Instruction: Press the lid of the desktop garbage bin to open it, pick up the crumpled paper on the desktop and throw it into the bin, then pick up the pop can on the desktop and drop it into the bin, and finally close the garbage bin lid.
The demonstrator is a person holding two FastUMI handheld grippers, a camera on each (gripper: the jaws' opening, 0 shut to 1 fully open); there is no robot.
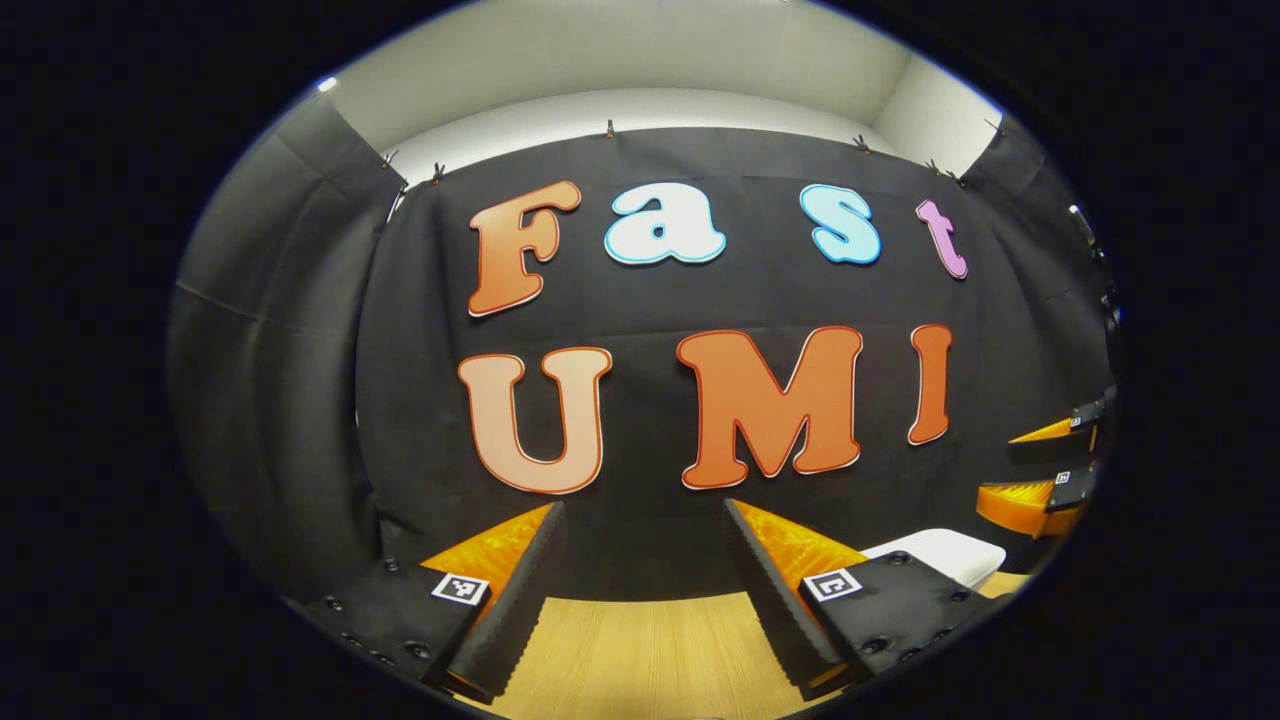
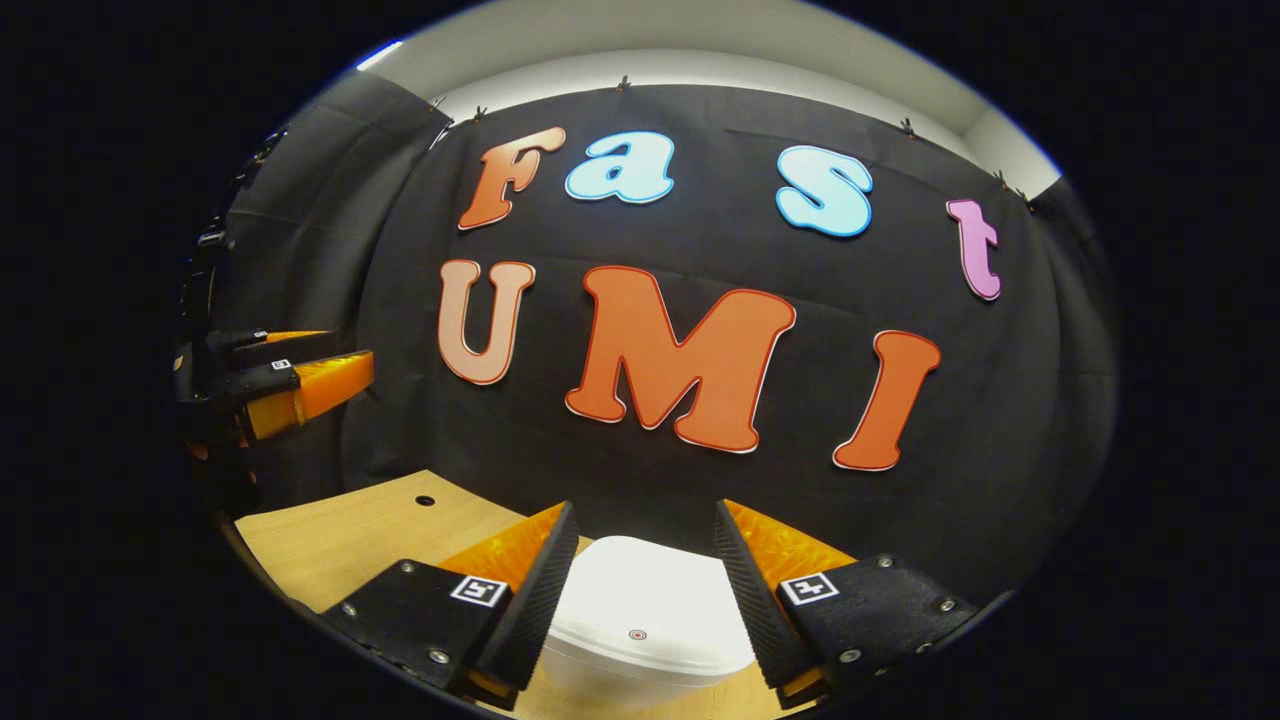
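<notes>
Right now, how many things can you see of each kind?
Hand-held grippers: 2, the left hand-held gripper and the right hand-held gripper, both open.
White garbage bin: 1, lid closed.
Wooden table: 1.
Total: 4.

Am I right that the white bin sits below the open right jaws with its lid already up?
Not quite: in the right gripper view the bin does sit below the open right gripper, but its lid is down, not up.
</notes>
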